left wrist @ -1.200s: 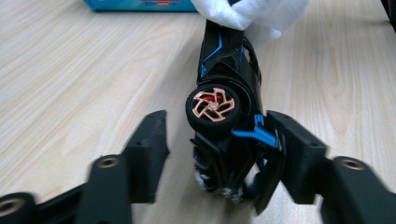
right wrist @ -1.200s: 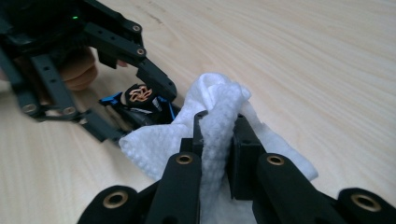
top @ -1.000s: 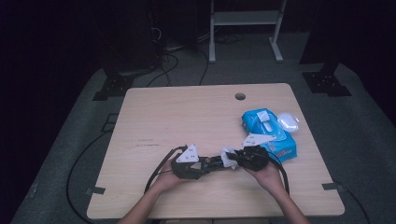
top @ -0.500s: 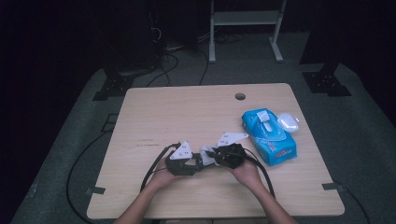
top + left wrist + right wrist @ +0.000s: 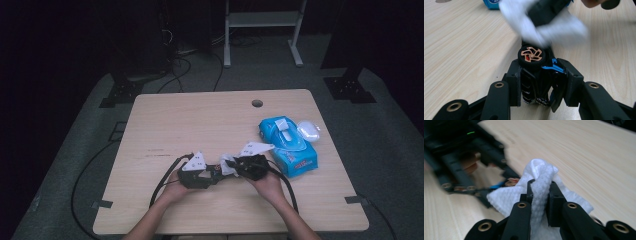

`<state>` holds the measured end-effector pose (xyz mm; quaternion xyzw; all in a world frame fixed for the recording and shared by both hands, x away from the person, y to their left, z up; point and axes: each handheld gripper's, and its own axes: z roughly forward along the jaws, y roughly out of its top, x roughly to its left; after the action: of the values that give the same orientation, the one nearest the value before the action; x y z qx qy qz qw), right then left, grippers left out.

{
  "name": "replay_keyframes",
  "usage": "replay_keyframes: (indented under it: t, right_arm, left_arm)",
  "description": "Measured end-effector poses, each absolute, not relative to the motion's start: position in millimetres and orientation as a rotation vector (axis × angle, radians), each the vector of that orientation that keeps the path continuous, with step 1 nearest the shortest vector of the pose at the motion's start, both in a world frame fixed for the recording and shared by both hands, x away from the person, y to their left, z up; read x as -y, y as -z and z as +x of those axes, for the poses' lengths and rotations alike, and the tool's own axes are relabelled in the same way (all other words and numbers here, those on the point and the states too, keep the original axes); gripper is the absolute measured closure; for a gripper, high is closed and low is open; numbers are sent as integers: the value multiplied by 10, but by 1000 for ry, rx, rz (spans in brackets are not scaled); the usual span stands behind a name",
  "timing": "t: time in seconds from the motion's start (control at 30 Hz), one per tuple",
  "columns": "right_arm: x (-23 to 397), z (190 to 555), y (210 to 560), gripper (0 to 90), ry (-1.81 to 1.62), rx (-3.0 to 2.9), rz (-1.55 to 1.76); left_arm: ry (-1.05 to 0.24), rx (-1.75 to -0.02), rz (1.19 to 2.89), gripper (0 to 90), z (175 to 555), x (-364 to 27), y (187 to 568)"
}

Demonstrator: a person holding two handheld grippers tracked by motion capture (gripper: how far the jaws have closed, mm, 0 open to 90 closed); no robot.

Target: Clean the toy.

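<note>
My left gripper (image 5: 541,82) is shut on a small black toy car (image 5: 537,77) with blue markings and a copper-spoked wheel (image 5: 531,55). The car stands nose-up between the jaws. My right gripper (image 5: 541,192) is shut on a crumpled white wipe (image 5: 540,176). The wipe (image 5: 564,27) lies blurred against the car's upper end. In the high view the left gripper (image 5: 212,174) and the right gripper (image 5: 231,165) meet tip to tip near the table's front middle, with the wipe (image 5: 227,167) between them.
A blue pack of wipes (image 5: 287,145) lies to the right of my right hand, with a small white case (image 5: 308,130) beside it. The wooden table (image 5: 200,125) has a cable hole (image 5: 257,103) near its far edge. Cables trail off the front left.
Both hands have shifted left, away from the blue pack. The right gripper with the wipe has stayed against the car in the left gripper.
</note>
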<state>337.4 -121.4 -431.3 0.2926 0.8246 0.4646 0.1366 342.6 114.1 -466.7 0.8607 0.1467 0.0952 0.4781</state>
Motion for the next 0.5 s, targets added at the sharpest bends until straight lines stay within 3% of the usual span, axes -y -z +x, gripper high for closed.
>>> replay_keyframes:
  t: [0.3, 0.5]
  right_arm:
    - [978, 3312, 4358, 816, -1457, -2418, 778]
    - [1105, 3344, 4351, 818, -1399, -2358, 851]
  left_arm:
    - [-225, -370, 2105, 577, 3424, -1145, 4676]
    - [-237, -360, 2109, 577, 3417, -1115, 4689]
